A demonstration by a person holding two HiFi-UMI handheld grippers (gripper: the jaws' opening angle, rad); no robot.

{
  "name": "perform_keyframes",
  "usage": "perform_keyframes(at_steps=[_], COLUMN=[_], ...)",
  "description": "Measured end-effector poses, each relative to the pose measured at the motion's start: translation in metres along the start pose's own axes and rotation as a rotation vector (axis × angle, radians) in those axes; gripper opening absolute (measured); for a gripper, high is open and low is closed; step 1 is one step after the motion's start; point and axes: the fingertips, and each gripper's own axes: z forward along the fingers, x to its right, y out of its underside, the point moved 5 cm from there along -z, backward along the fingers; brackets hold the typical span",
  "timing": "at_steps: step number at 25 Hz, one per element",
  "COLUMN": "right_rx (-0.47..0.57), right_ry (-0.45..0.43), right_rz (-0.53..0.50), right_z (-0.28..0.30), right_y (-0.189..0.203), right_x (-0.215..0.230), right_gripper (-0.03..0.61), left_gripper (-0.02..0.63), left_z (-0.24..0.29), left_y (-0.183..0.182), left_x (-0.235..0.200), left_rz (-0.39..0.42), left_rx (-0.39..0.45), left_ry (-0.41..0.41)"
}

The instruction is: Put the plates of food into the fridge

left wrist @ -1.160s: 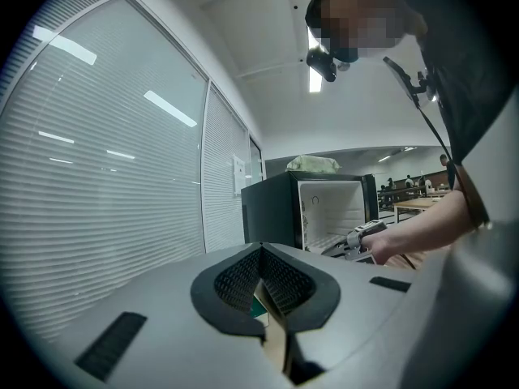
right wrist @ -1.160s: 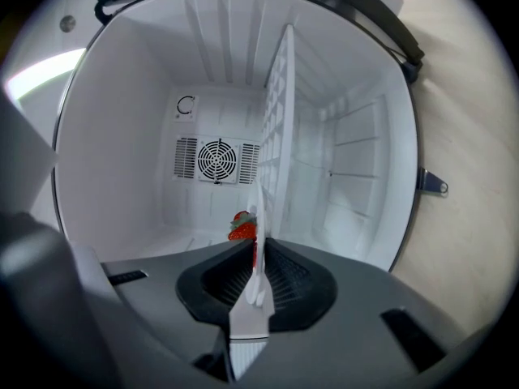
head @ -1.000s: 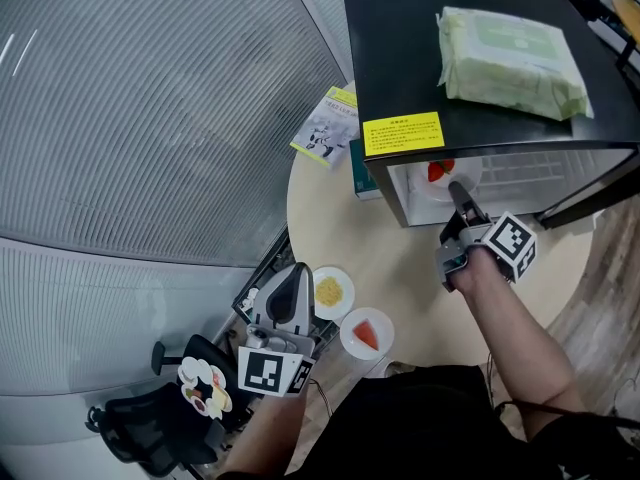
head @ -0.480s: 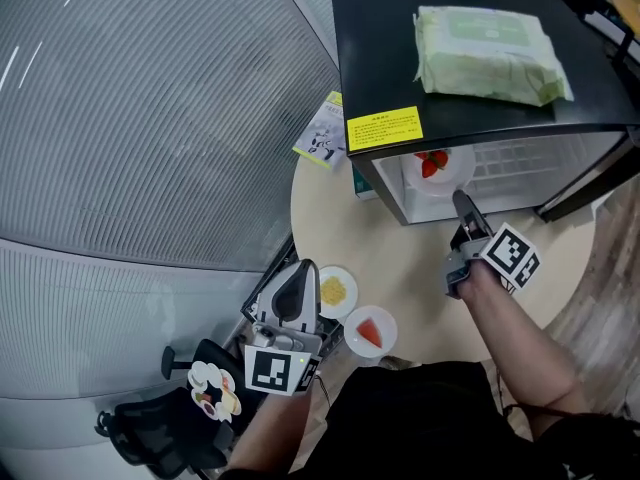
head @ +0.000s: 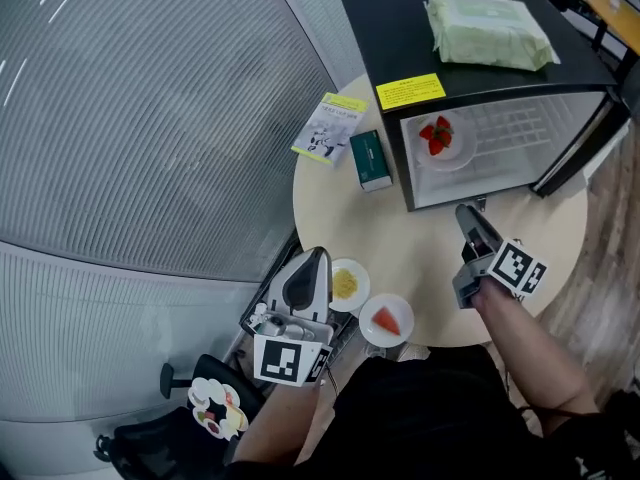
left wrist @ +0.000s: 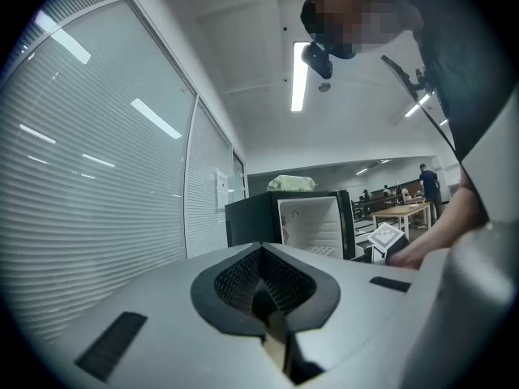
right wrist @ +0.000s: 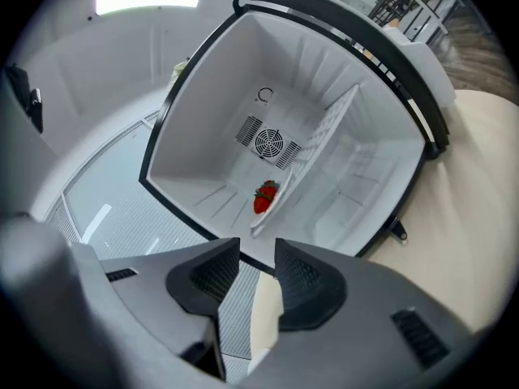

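Observation:
A black mini fridge (head: 450, 63) stands open at the back of the round table (head: 430, 248). Inside it sits a white plate of strawberries (head: 440, 138), which the right gripper view shows as well (right wrist: 266, 197). My right gripper (head: 470, 218) hovers over the table in front of the fridge; its jaws have just been opening, and nothing is between them (right wrist: 258, 254). Two plates rest at the table's near edge: yellow food (head: 346, 284) and a watermelon slice (head: 385, 321). My left gripper (head: 316, 260) is shut and empty just left of them (left wrist: 261, 251).
A booklet (head: 330, 128) and a green box (head: 372, 160) lie left of the fridge. A pack of wipes (head: 488, 30) sits on top of it. The fridge door (head: 590, 133) swings out to the right. An office chair (head: 170, 423) stands below the table edge.
My right gripper has drawn back from the fridge opening toward the near edge of the table, leaving the strawberry plate inside. The left gripper has shifted slightly.

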Motion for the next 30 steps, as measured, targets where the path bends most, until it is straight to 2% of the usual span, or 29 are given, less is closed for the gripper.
perform_keyframes(at_steps=[6,11,17,25,30], right_rx=[0.043,0.077,0.105,0.136,0.110], right_ry=[-0.026,0.012,0.099,0.224,0.227], right_rz=[-0.014,-0.025,-0.012,0.100,0.150], right_z=[-0.019,-0.045,-0.079,-0.132,-0.144], right_y=[0.052,0.096,0.157,0.232,0.286], right_x=[-0.043,-0.062,-0.055,-0.027,-0.016], right_gripper=[0.138,0.138,0.138,0.138,0.138], left_gripper=[0.005,0.005,0.005,0.005,0.005], left_z=[-0.050,-0.091,-0.121,-0.134,-0.142], left_y=[-0.001,0.009,0.032,0.040,0.045], left_x=[-0.044,-0.079,-0.093,-0.084,-0.083], left_rz=[0.009,-0.005,-0.022,-0.010,0.000], left_rx=[0.029,0.033,0.016,0.003,0.017], left_ry=[0.046,0.069,0.147,0.261,0.293])
